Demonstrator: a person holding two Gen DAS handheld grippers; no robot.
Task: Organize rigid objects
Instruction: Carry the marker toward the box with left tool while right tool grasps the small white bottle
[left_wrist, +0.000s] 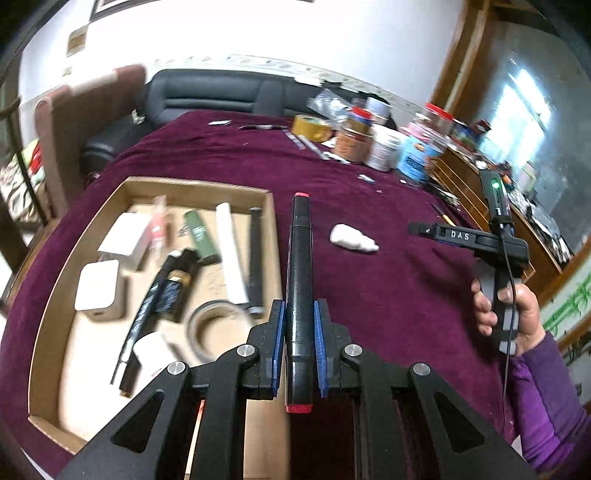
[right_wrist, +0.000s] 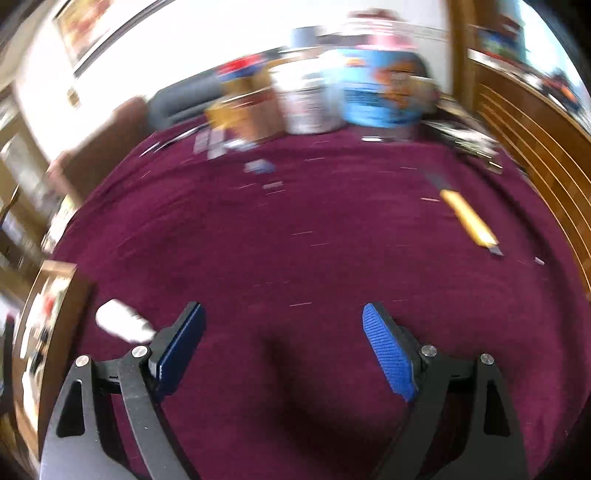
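My left gripper (left_wrist: 299, 314) is shut on a black marker with red ends (left_wrist: 298, 273) and holds it above the maroon cloth, just right of a shallow cardboard tray (left_wrist: 271, 221). The tray holds white boxes, a green tube, a white roll, a black stick, a tape ring and other items. A small white bottle (left_wrist: 352, 239) lies on the cloth ahead to the right; it also shows in the right wrist view (right_wrist: 123, 325). My right gripper (right_wrist: 282, 314) is open and empty above the cloth; it shows in the left wrist view (left_wrist: 491, 243), held by a hand.
Jars, cans and a tape roll (left_wrist: 369, 136) crowd the table's far right. A yellow utility knife (right_wrist: 469, 221) lies on the cloth at right. A wooden cabinet (right_wrist: 535, 155) borders the right side. A dark sofa (left_wrist: 221, 96) stands behind the table.
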